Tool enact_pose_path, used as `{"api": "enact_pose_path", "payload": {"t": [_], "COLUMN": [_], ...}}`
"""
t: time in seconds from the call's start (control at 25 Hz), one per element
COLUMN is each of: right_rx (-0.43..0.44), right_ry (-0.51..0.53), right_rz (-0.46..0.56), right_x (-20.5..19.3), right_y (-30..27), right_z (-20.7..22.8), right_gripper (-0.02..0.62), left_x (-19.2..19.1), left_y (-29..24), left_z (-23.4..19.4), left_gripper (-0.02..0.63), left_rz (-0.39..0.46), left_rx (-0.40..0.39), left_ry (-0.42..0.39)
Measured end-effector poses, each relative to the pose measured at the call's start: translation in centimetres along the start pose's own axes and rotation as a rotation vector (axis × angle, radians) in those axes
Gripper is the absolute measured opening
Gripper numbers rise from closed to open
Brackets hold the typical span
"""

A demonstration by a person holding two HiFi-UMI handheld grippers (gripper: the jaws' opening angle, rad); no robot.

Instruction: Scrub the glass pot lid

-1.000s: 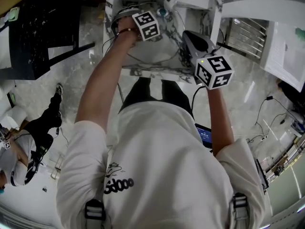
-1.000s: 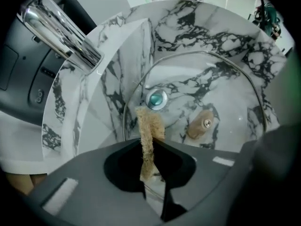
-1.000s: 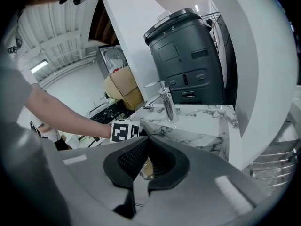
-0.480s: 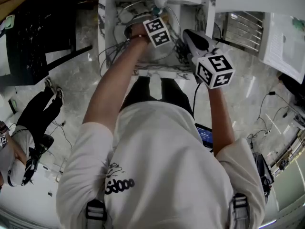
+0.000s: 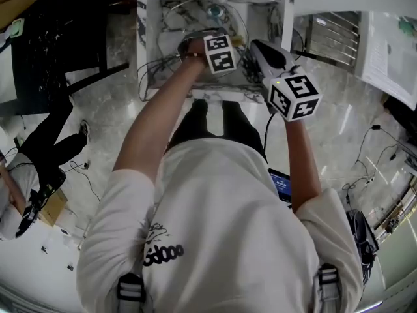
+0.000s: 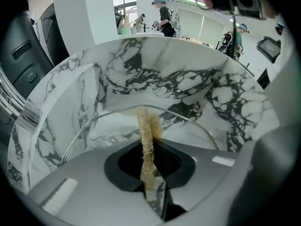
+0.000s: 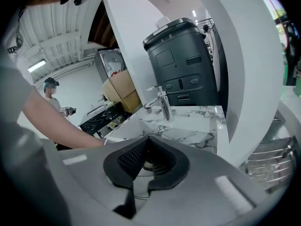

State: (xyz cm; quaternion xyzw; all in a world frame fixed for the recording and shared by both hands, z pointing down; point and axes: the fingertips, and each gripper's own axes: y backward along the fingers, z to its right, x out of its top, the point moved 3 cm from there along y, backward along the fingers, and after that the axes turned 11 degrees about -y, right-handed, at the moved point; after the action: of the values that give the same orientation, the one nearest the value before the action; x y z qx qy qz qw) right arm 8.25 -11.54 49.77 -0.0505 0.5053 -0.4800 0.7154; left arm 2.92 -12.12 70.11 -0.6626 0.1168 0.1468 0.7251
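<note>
The scrubbing step is in hand. The left tongs [image 6: 149, 147] are clamped tight on a thin tan scrubber [image 6: 146, 126], which sticks out past the tips and stands on edge. Its far end lies against, or just short of, the lid [image 6: 94, 131]; I cannot tell which. The lid stands tilted in the marble sink [image 6: 155, 69], its metal rim arching across the left gripper view just beyond the tips.

The right tongs [image 7: 148, 145] are closed to a narrow slit. Something pale shows between the pads, with a thin curved line below it. I judge this to be the lid's edge, so these tongs seem to be steadying the lid from the right side of the sink. Beyond them a faucet [image 7: 163, 102] stands on the marble surface [image 7: 197, 126].

In the head view, both arms reach forward over the sink, the left deeper in than the right.

Next, the scrubber needs firm contact with the glass and strokes across it. The right grip must hold steady, since a wet lid pinched at 1 point on its rim could pivot or slip.
</note>
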Motion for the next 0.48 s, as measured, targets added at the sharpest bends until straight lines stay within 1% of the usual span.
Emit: {"api": "enact_pose_path", "payload": {"t": [0.12,0.28,0.36,0.48], "right_rx": [0.0,-0.002,0.003,0.002], "right_ry": [0.007,0.03,0.05,0.102], "right_rz": [0.006,0.014,0.025,0.048], "right_x": [-0.3,-0.6,-0.4,0.5], "right_y": [0.5,1.6,2.3,3.6], "right_z": [-0.5,-1.4,-1.9,-2.3], "right_gripper": [0.003,0.003,0.003,0.003], "left_x": [0.3,-0.1,-0.5,-1.1], "left_y": [0.3,0.8,1.5,3.4], "left_z": [1.9,4.2,4.8,4.4], "left_gripper": [0.046,0.046,0.046,0.046], "left_rz": [0.02,-0.014,-0.038,-0.036], "left_rx": [-0.085,-0.174,-0.178,-0.119], "left_ry": [-0.021,-0.048,-0.063,-0.046]}}
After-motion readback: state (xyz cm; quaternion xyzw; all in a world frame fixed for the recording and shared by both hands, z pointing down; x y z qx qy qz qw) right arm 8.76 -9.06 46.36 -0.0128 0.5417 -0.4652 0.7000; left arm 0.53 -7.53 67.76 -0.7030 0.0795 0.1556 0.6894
